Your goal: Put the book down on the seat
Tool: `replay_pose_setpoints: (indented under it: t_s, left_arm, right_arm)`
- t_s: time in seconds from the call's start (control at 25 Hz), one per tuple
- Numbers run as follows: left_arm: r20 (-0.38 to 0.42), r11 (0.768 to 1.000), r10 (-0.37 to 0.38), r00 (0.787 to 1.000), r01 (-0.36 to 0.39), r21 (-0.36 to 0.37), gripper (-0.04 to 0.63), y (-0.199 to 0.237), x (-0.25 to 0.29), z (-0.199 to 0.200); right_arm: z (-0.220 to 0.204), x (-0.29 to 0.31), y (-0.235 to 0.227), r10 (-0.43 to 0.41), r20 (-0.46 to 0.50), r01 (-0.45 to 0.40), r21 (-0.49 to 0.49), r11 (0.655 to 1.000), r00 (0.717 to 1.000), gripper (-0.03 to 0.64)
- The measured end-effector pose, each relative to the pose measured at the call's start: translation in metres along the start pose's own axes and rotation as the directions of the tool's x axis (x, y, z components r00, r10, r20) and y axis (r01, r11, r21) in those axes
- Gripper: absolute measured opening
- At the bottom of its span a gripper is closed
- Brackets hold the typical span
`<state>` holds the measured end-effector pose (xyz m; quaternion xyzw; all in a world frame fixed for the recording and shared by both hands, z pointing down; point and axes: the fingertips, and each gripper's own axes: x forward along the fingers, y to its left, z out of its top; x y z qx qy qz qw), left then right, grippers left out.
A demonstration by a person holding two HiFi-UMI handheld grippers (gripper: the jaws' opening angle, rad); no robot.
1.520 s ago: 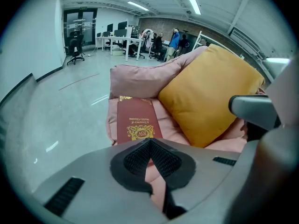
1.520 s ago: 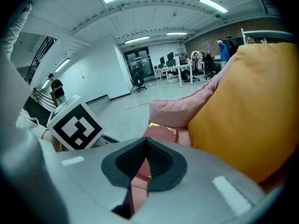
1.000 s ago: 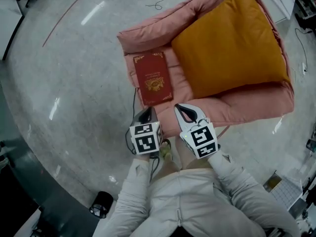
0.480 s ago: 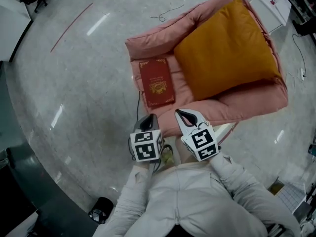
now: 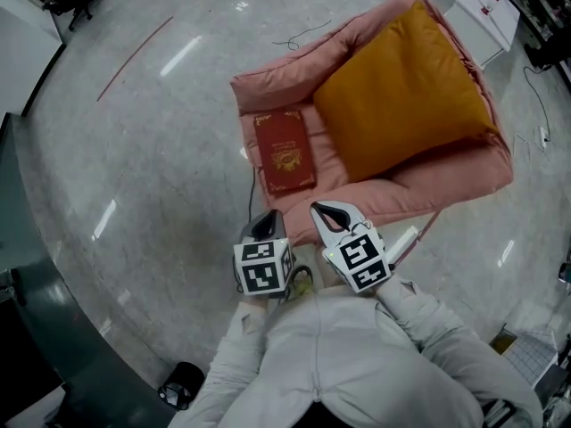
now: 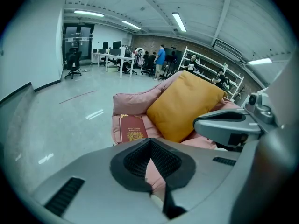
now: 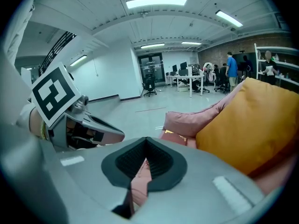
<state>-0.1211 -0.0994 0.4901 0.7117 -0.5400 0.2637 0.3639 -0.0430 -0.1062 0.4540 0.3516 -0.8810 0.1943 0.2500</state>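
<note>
A dark red book [image 5: 284, 150] with gold print lies flat on the left part of the pink seat [image 5: 446, 181], beside a big orange cushion [image 5: 401, 87]. Both grippers hang in front of the seat's near edge, apart from the book. My left gripper [image 5: 270, 214] is shut with nothing in it. Close on its right, my right gripper [image 5: 319, 208] is shut and empty too. In the left gripper view the book [image 6: 133, 129] shows past the closed jaws of my left gripper [image 6: 150, 141], and the cushion [image 6: 184, 104] leans behind it. Only a gilt corner of the book [image 7: 174, 134] shows in the right gripper view.
The seat stands on a glossy grey floor. A white box [image 5: 486, 7] sits at the far right, and a thin cable [image 5: 299, 34] lies behind the seat. A black round object [image 5: 183, 386] lies near the person's left side. Desks and people [image 6: 160, 59] are far off.
Both grippers have drawn back and up from the seat's front edge, staying shut. The book rests in the same place on the seat.
</note>
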Motion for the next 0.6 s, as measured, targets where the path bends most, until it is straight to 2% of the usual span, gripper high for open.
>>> replay_pose_setpoints:
  t_s: [0.6]
  left_arm:
    - [0.015, 1.0, 0.01, 1.0, -0.009, -0.022, 0.006, 0.004, -0.013, 0.001]
  right_arm:
    - [0.001, -0.005, 0.008, 0.014, -0.019, -0.015, -0.027, 1.0, 1.0, -0.002]
